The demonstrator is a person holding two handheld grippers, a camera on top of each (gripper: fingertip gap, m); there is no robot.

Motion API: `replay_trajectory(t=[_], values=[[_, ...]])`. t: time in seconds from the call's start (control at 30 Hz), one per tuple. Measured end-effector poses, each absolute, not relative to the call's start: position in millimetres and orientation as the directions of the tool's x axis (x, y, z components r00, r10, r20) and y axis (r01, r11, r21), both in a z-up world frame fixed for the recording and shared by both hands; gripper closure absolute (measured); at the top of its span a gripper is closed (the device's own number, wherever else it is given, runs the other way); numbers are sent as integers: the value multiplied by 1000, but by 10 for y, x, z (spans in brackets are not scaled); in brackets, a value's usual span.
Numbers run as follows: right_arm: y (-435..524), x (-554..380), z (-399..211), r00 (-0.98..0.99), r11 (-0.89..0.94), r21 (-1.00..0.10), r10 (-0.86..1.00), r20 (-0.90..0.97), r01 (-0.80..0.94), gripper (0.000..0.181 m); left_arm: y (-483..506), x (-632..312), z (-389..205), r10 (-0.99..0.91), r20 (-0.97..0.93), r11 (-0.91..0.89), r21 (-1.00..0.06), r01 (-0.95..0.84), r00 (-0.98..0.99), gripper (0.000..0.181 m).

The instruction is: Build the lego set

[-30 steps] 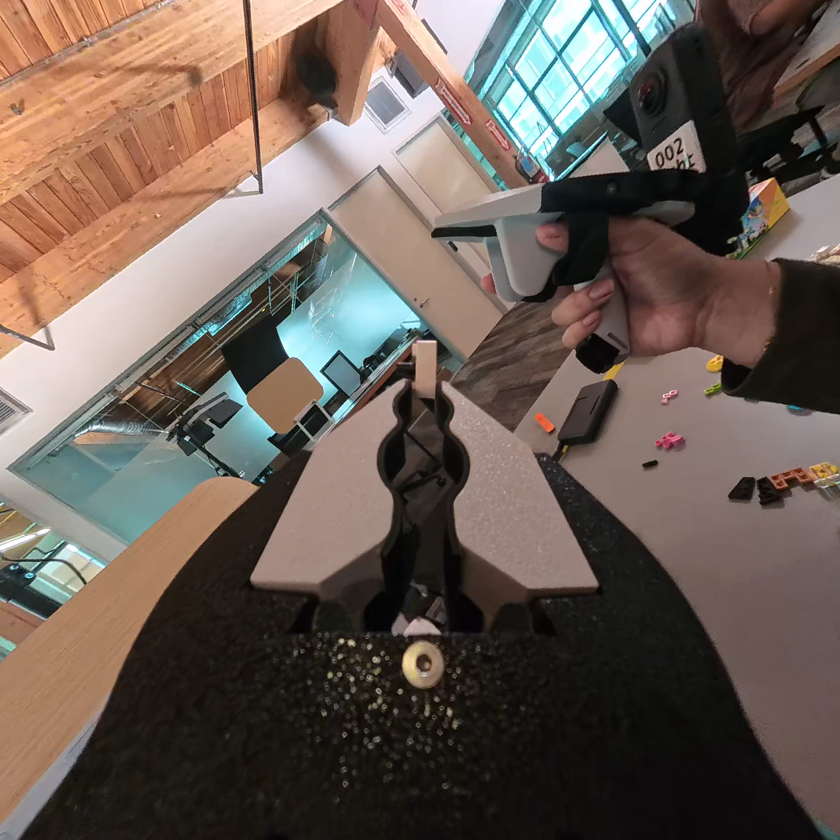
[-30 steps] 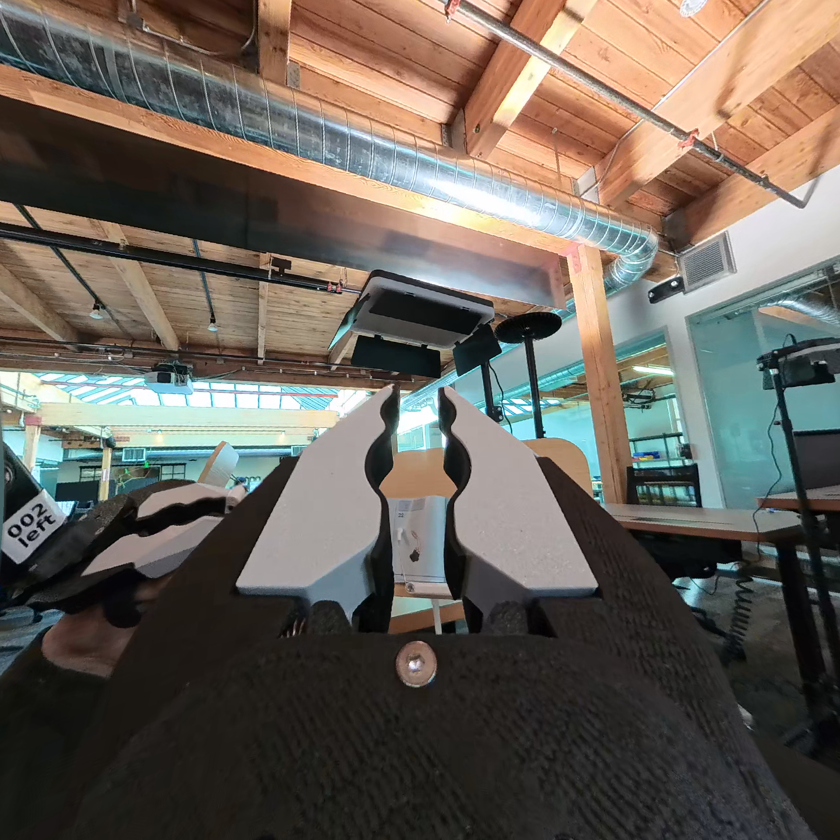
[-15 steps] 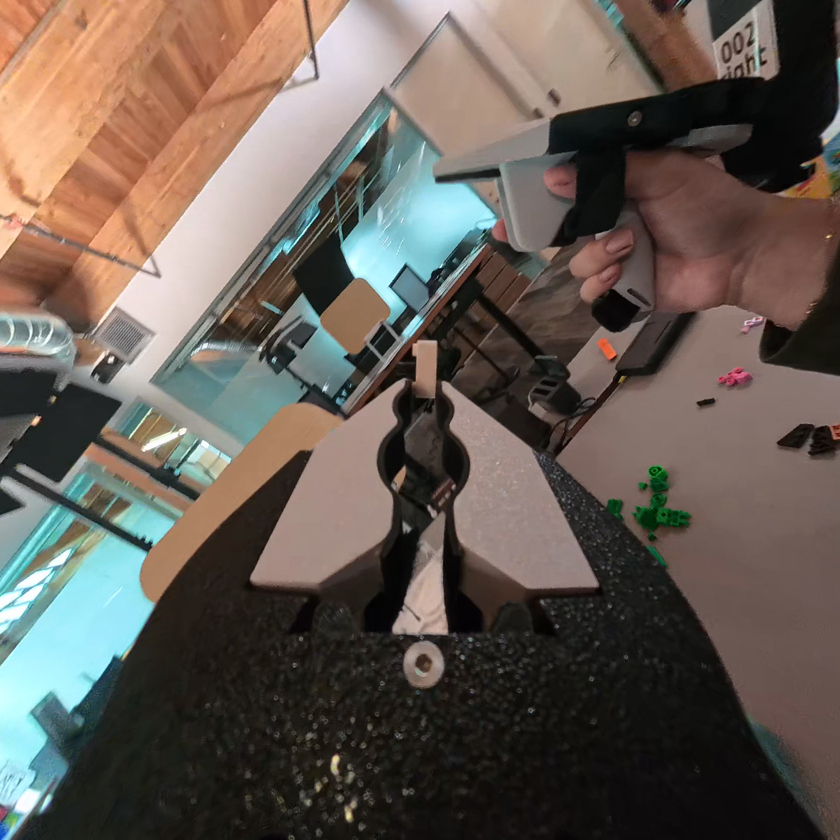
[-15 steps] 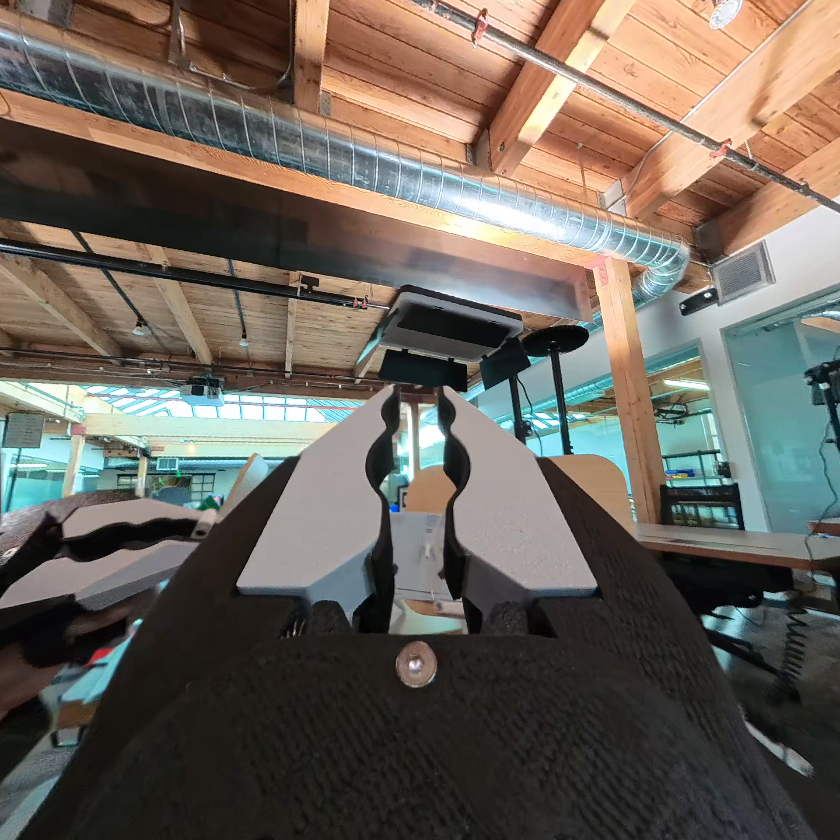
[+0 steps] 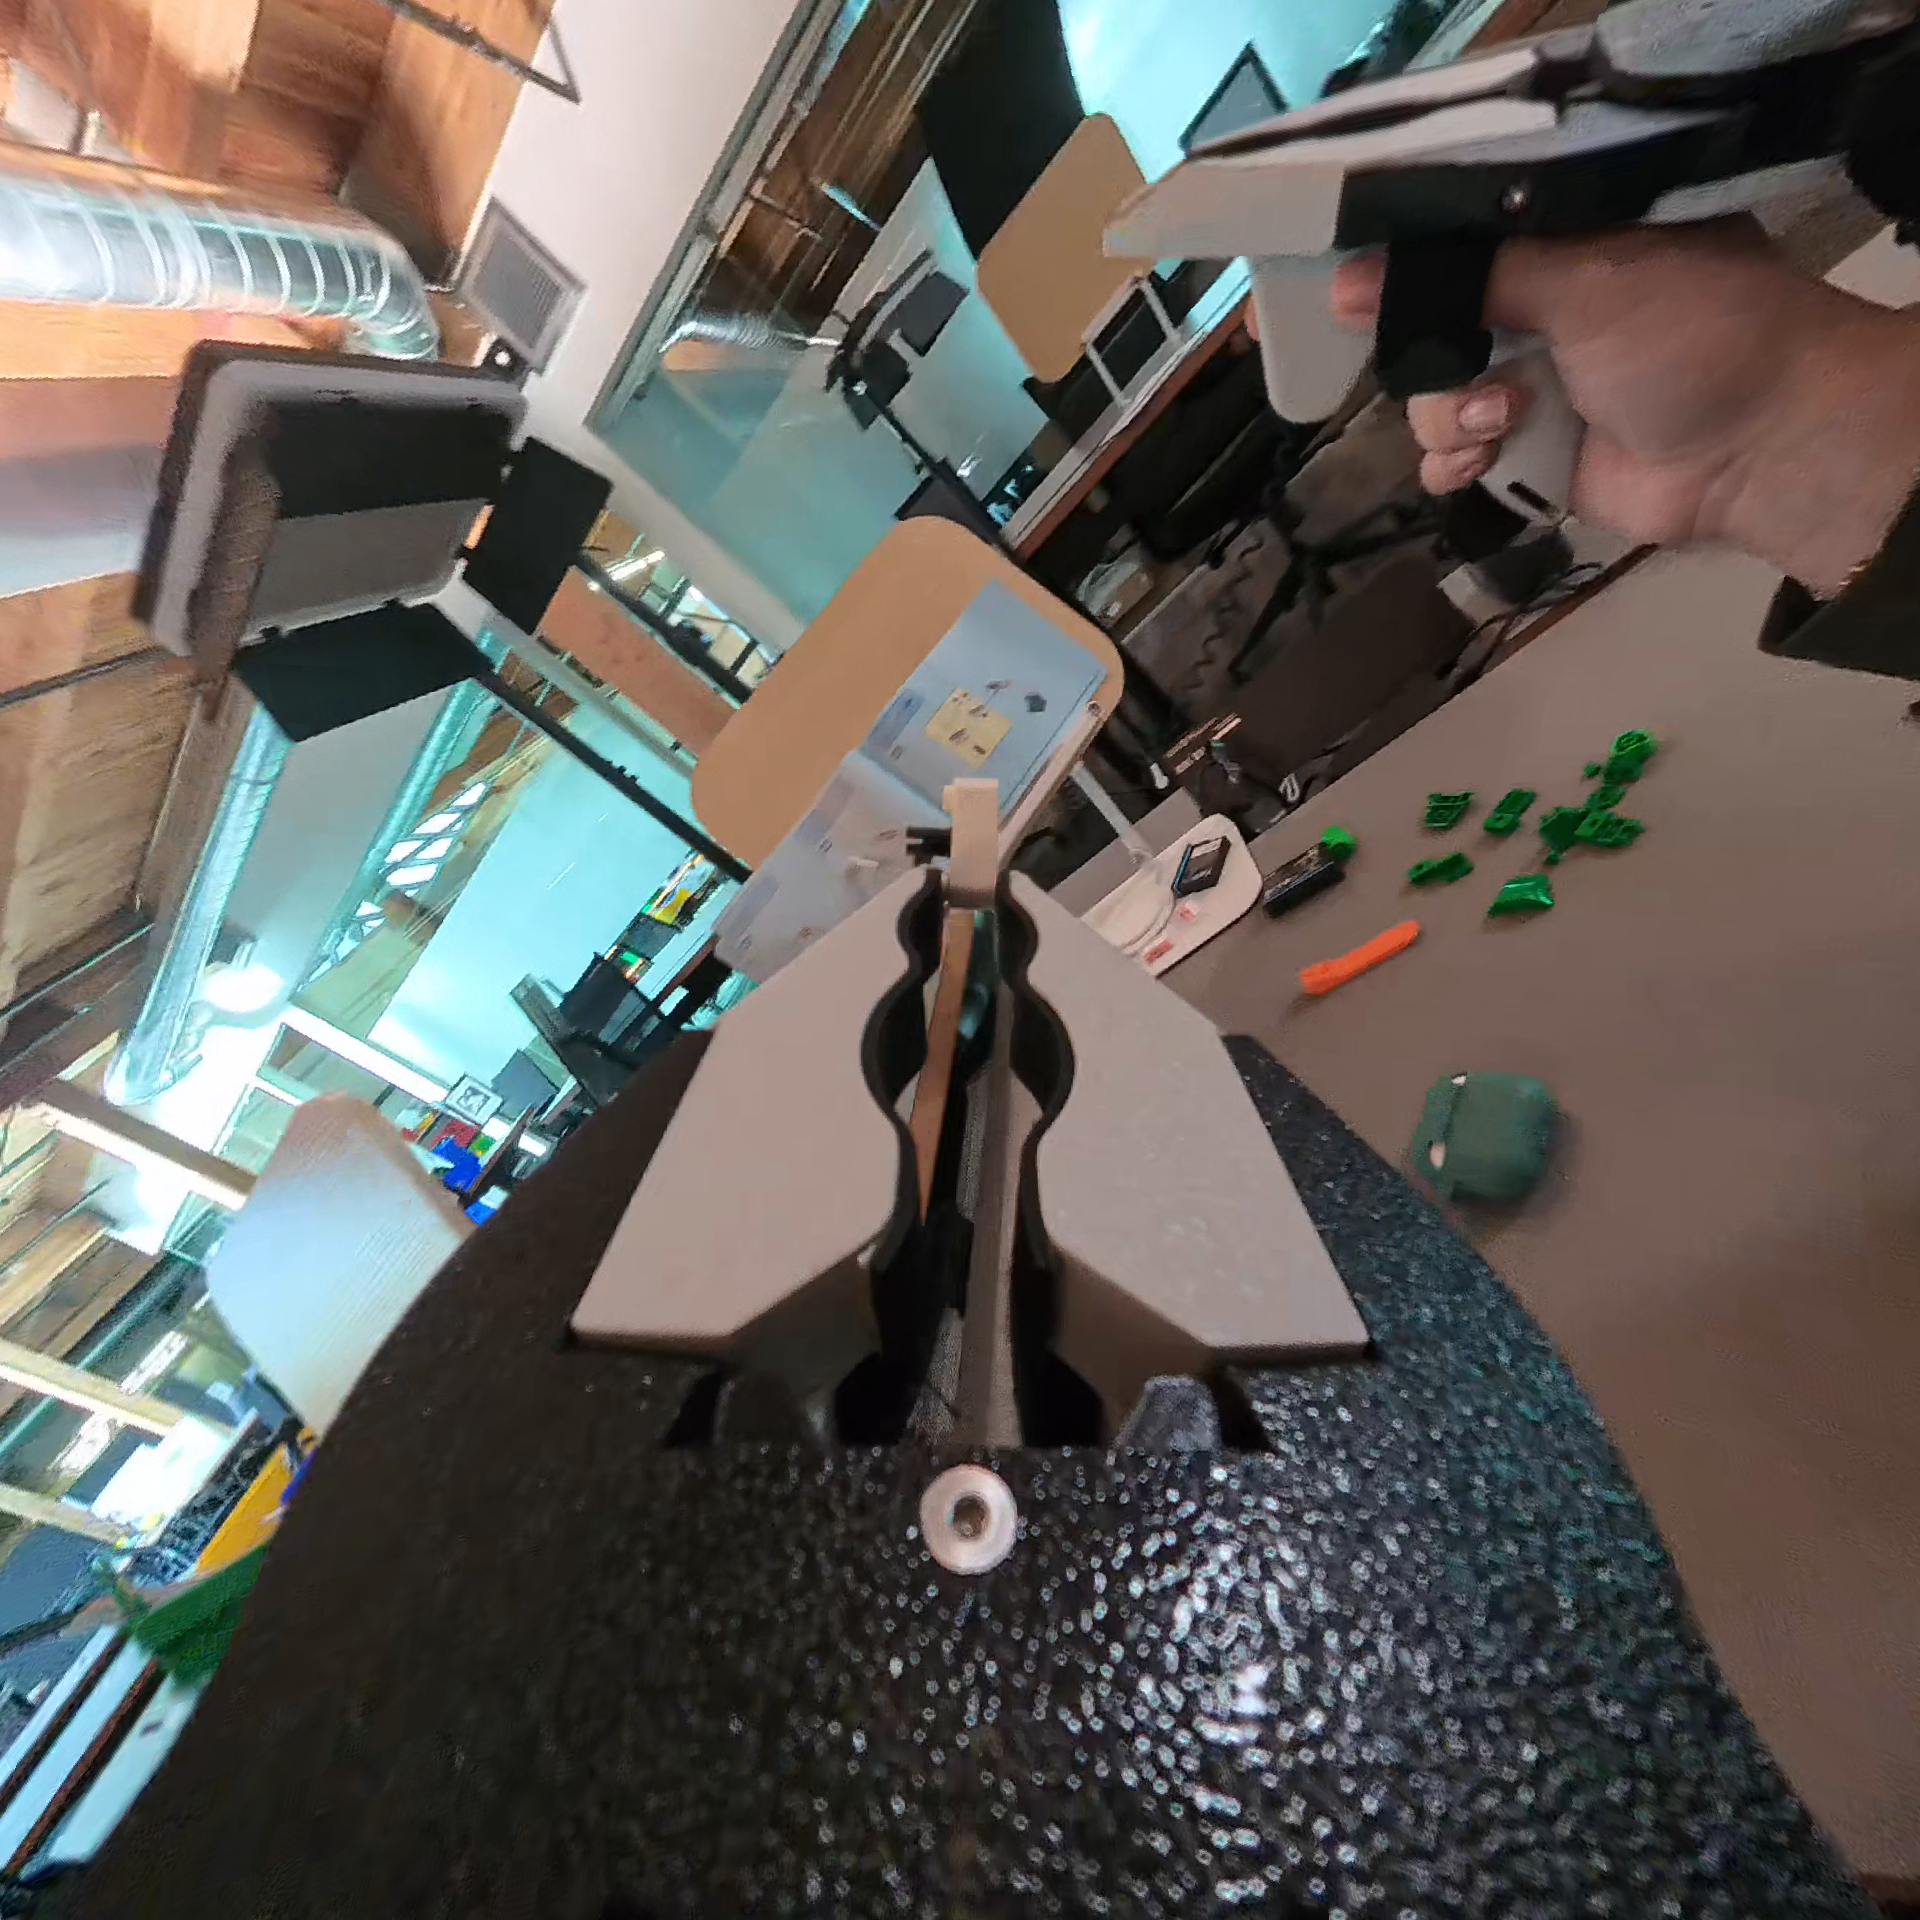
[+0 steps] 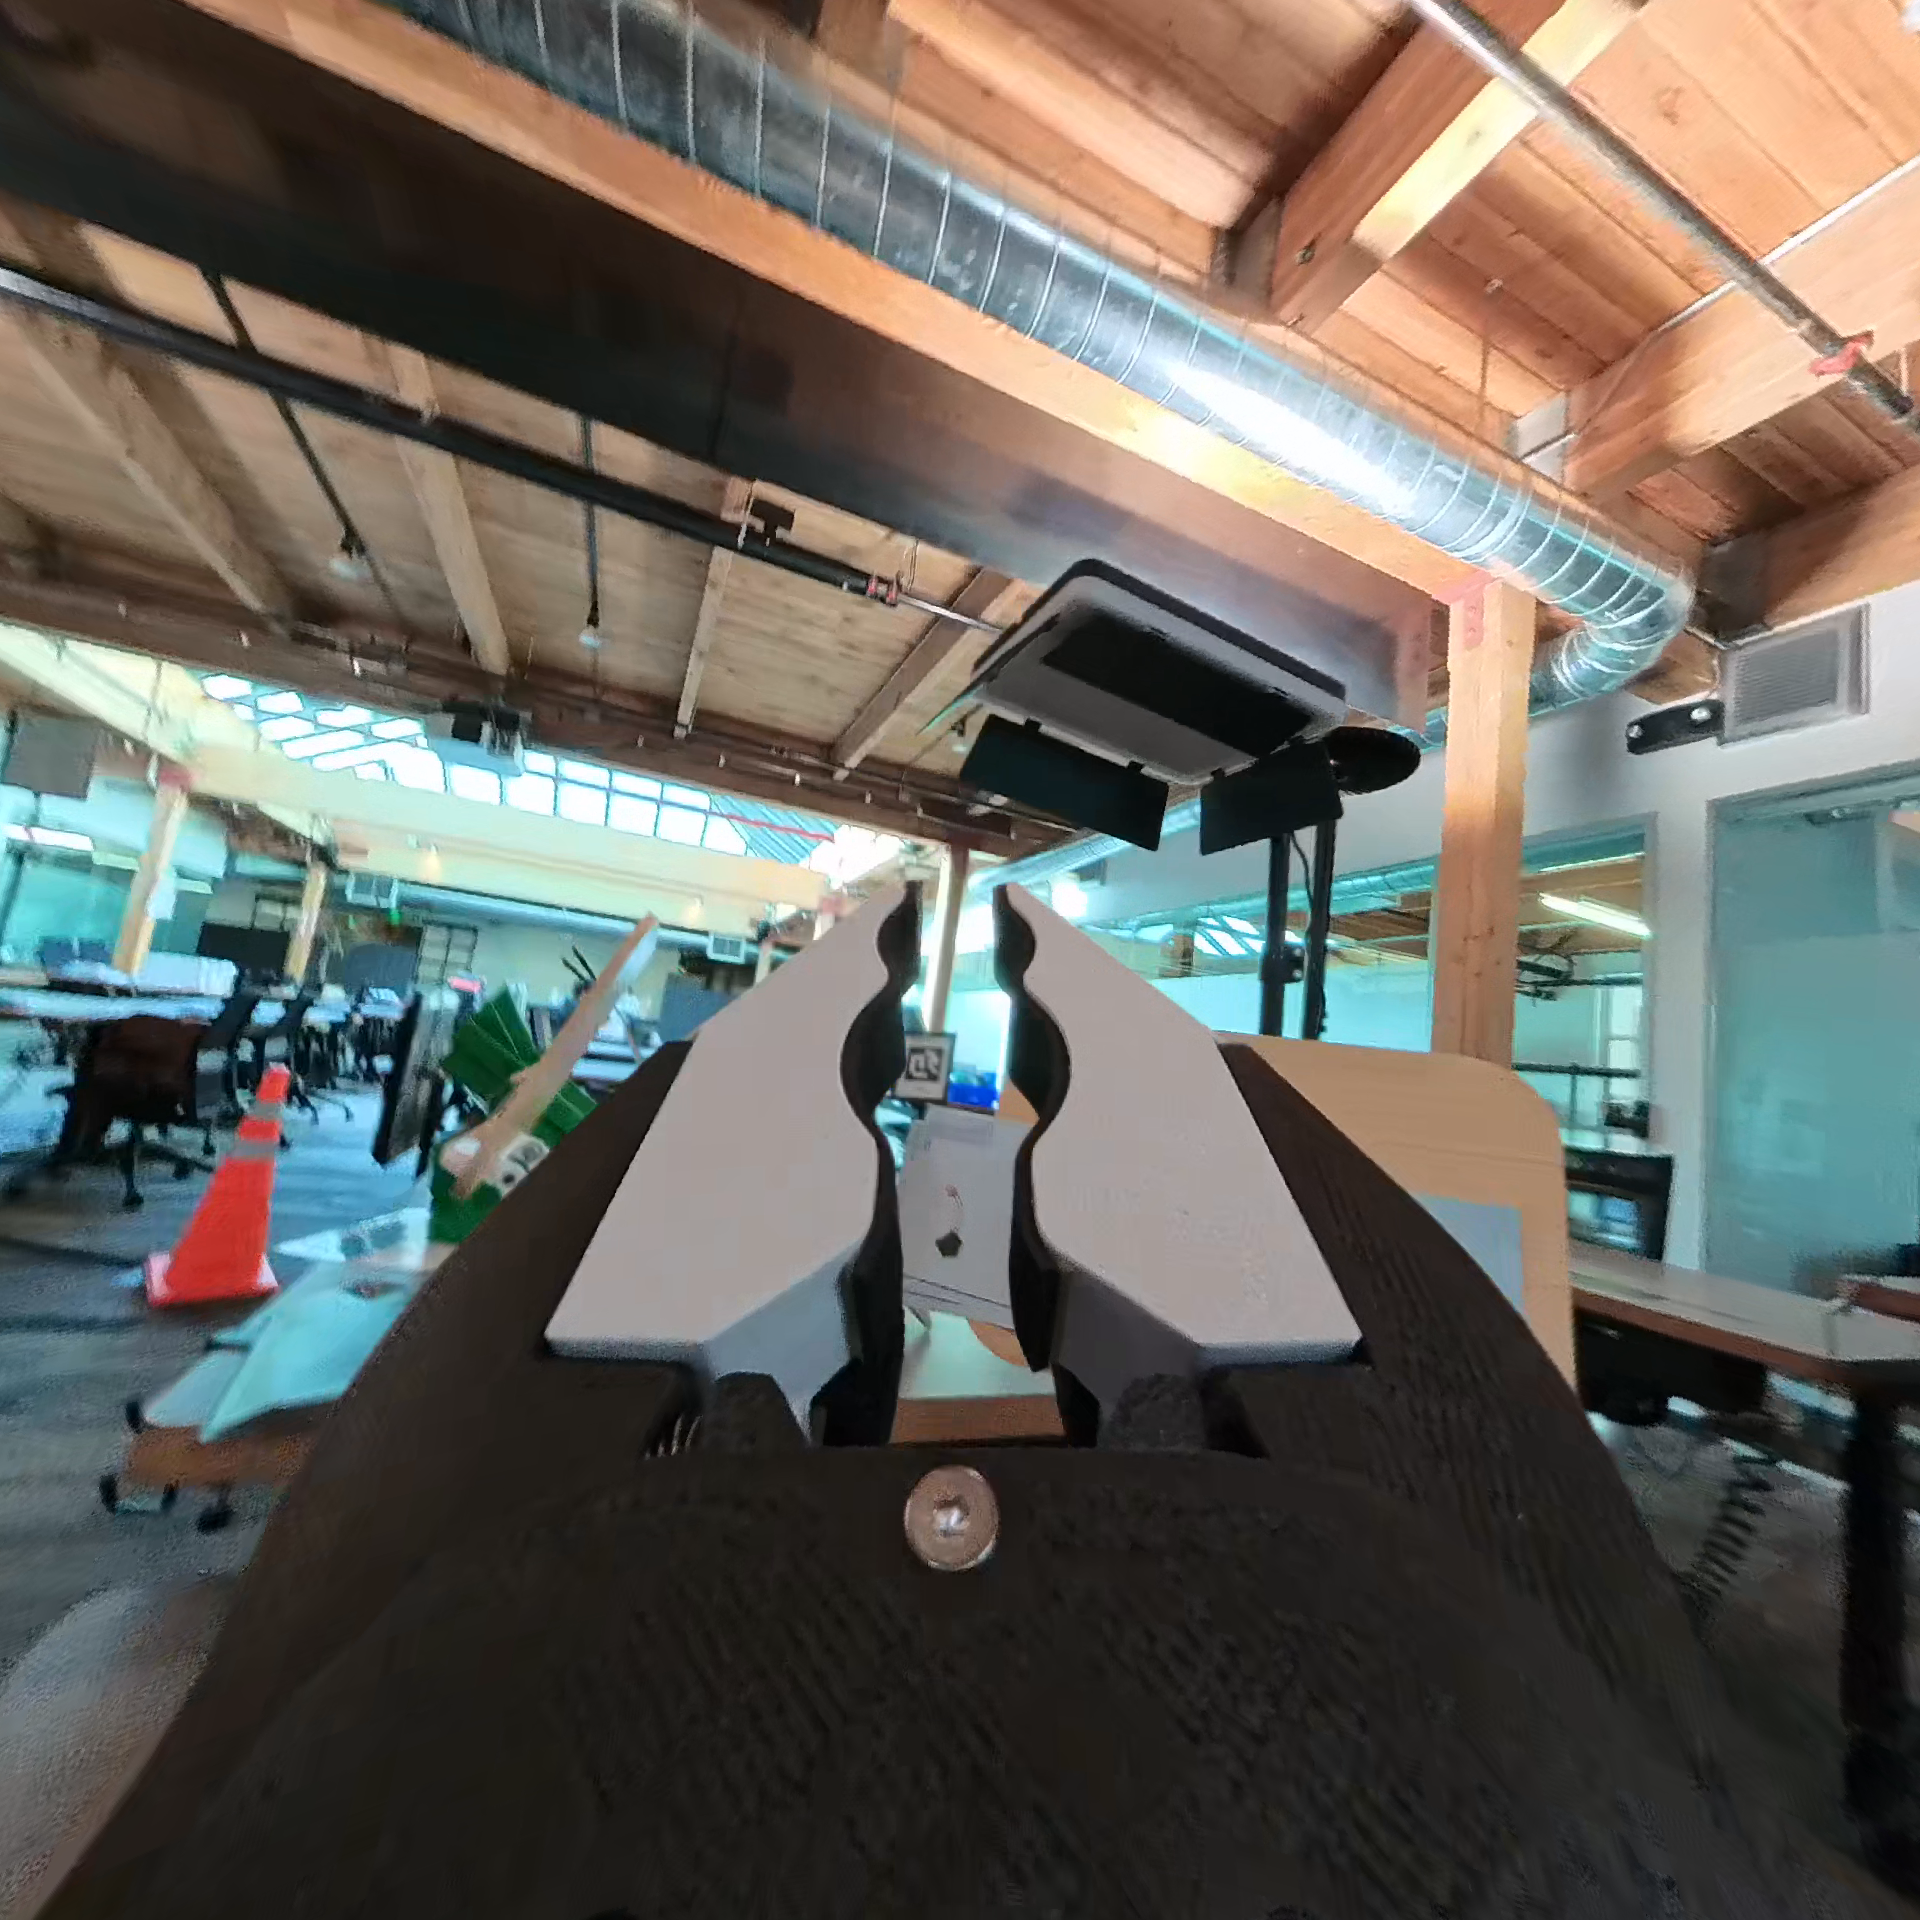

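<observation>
My left gripper [image 5: 971, 885] is shut on a small tan lego piece [image 5: 974, 831] that sticks out past the fingertips, held up in the air above the grey table [image 5: 1662, 1299]. Loose green lego pieces [image 5: 1538, 831] lie on the table at the right. An open instruction booklet [image 5: 935, 748] stands behind the tan piece; it also shows between the fingers in the right wrist view [image 6: 956, 1216]. My right gripper [image 6: 956, 906] is empty, with a narrow gap between its jaws, and points out into the room. It shows hand-held at the top right of the left wrist view [image 5: 1195, 223].
An orange lego tool [image 5: 1356, 961], a dark green earbud case [image 5: 1486, 1138] and a white pad with small black devices [image 5: 1184, 894] lie on the table. A light panel on a stand [image 6: 1153, 691] hangs overhead. A traffic cone [image 6: 223, 1195] stands on the floor at the left. There is about 20 centimeters between the tips of the two grippers.
The left view has swung round, bringing the green pieces, booklet and light panel into sight; the tan piece stays gripped. The right view has tilted down and the left gripper has left it.
</observation>
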State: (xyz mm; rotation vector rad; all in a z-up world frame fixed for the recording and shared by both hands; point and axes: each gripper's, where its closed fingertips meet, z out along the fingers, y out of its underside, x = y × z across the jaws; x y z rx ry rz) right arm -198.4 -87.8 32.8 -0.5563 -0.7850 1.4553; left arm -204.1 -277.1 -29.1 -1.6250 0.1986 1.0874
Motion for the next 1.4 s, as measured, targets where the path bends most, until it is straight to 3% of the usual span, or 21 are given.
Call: replay_trajectory(t=[0.2,1.13,1.4], values=[[-1038,-1836,425,26,174,-723,977,211,-668,170,-3024,-1990,-218,408,-686,-317,-725,-611,603,174],[-834,-1622,518,19,107,-685,991,135,-720,175,-2924,-1954,-34,361,-786,-422,-617,-664,501,175],[-673,-1340,627,-29,28,-675,997,73,-737,171,-2448,-1820,-14,318,-743,-240,-664,-708,589,174]])
